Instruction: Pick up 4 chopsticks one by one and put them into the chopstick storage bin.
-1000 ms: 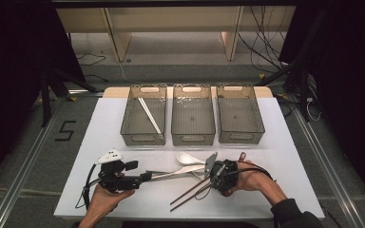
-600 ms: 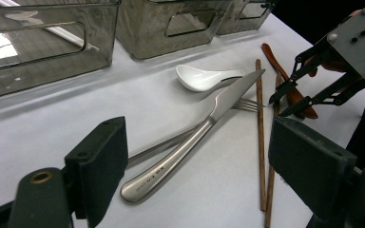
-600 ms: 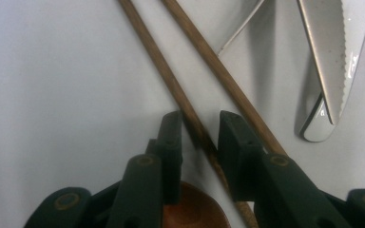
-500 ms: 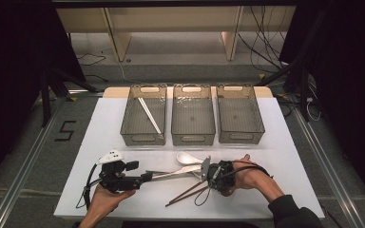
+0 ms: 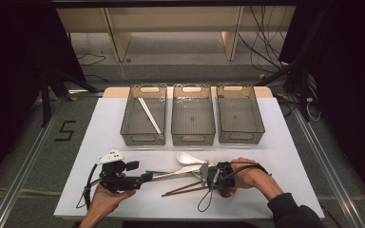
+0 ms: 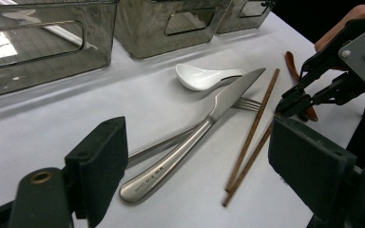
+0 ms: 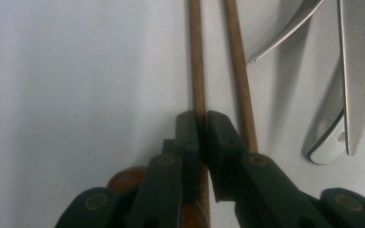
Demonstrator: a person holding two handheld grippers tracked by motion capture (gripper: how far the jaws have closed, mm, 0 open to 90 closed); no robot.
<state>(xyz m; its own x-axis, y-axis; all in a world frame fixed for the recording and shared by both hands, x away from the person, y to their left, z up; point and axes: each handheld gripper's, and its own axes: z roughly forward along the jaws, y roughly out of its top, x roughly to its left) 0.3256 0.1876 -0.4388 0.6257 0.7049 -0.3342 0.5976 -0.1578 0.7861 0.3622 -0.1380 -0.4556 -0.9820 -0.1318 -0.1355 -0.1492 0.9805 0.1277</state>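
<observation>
Right gripper [image 7: 202,124] had just closed its jaws on one thin, light, stiff, slippery wooden chopstick [image 7: 197,61], which I pinched mid-shaft.

Overhead light falls evenly on the white table [image 5: 285,156] in the high view, while the room to either side sinks into near-black; the picture is soft and slightly grainy. In the left gripper view, glare streaks the knife [image 6: 204,128] and the walls of the clear bins [image 6: 43,42], and the near tongs blur out of focus. In the right gripper view, cutlery throws soft grey shadows, and the left edge goes dark.
</observation>
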